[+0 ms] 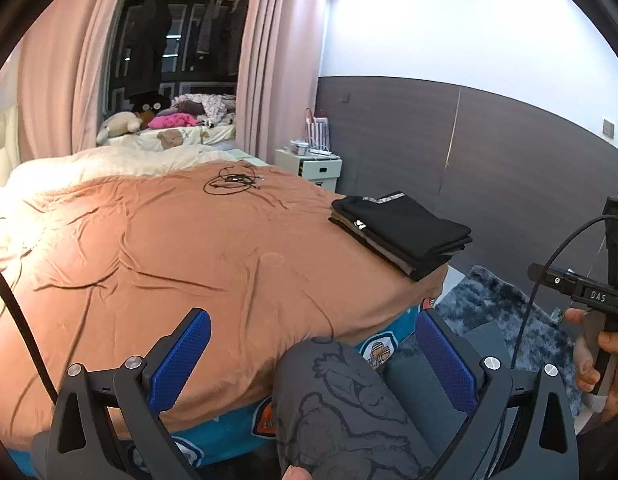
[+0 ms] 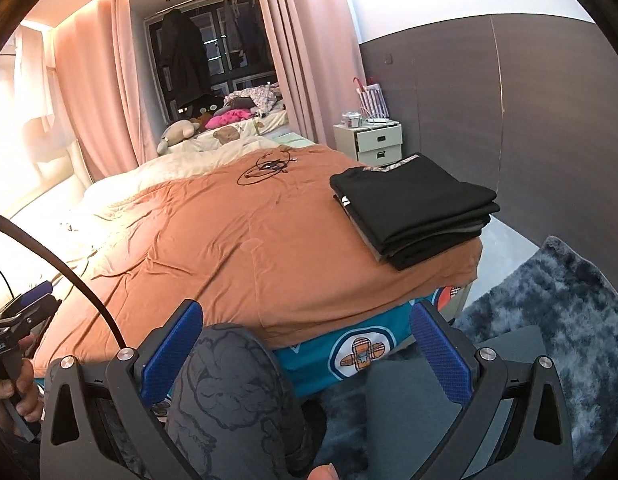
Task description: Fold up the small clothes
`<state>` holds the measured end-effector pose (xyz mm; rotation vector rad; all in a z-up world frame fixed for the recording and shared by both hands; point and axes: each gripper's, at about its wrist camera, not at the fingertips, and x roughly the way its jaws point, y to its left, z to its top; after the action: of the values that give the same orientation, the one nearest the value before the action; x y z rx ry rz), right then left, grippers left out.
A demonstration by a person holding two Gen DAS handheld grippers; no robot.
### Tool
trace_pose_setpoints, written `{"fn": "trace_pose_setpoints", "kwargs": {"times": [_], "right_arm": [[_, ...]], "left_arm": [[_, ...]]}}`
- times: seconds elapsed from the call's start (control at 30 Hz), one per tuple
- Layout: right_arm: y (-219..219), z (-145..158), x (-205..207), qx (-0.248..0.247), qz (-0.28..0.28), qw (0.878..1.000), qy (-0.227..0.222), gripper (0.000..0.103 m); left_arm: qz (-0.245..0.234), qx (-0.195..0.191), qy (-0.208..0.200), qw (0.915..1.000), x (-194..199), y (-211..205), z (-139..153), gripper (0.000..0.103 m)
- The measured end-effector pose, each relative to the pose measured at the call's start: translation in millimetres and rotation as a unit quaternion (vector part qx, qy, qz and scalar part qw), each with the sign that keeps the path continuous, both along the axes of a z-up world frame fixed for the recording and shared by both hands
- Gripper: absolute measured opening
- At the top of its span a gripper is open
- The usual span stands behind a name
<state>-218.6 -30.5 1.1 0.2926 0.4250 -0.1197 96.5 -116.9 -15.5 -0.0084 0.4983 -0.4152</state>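
Observation:
A stack of folded dark clothes (image 1: 401,232) (image 2: 413,208) rests on the near right corner of the orange bedspread (image 1: 169,248) (image 2: 237,248). My left gripper (image 1: 313,344) is open, held back from the bed's near edge, with nothing between its blue pads (image 1: 181,360). My right gripper (image 2: 309,340) is also open and holds nothing; it hovers off the bed's edge, below the stack. The right gripper's body and the hand holding it show at the right edge of the left wrist view (image 1: 597,312). A person's knee in grey printed trousers (image 1: 341,400) (image 2: 233,392) fills the gap between the fingers.
A tangle of black cable (image 1: 233,180) (image 2: 269,168) lies on the far part of the bedspread. A white bedside cabinet (image 1: 313,168) (image 2: 373,142) stands against the dark wall panel. A grey shaggy rug (image 1: 509,308) (image 2: 557,312) covers the floor on the right. Soft toys (image 1: 121,124) pile up beyond the bed.

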Motion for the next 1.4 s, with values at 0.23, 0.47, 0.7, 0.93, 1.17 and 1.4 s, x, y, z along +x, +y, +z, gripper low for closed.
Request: {"fn": "trace_pose_setpoints", "kwargs": {"times": [0.23, 0.47, 0.7, 0.93, 1.17, 1.4], "right_arm": [[16, 0, 6, -0.006, 0.000, 1.000, 0.008, 0.103], [19, 2, 3, -0.011, -0.002, 1.000, 0.006, 0.103], [15, 0, 0, -0.017, -0.002, 1.000, 0.000, 0.103], [11, -3, -2, -0.016, 0.006, 1.000, -0.003, 0.103], [7, -3, -4, -0.019, 0.014, 1.000, -0.010, 0.103], [3, -6, -2, -0.018, 0.019, 1.000, -0.006, 0.103]], "left_arm": [[0.002, -0.005, -0.006, 1.0000, -9, 6, 4, 0.103], [0.006, -0.003, -0.013, 0.9999, -15, 7, 7, 0.103], [0.008, -0.003, -0.016, 0.9998, -18, 6, 8, 0.103], [0.011, -0.004, -0.020, 0.9997, -23, 3, 9, 0.103], [0.014, -0.007, -0.019, 0.9997, -24, 3, 8, 0.103], [0.015, -0.007, -0.019, 0.9997, -24, 3, 8, 0.103]]}}
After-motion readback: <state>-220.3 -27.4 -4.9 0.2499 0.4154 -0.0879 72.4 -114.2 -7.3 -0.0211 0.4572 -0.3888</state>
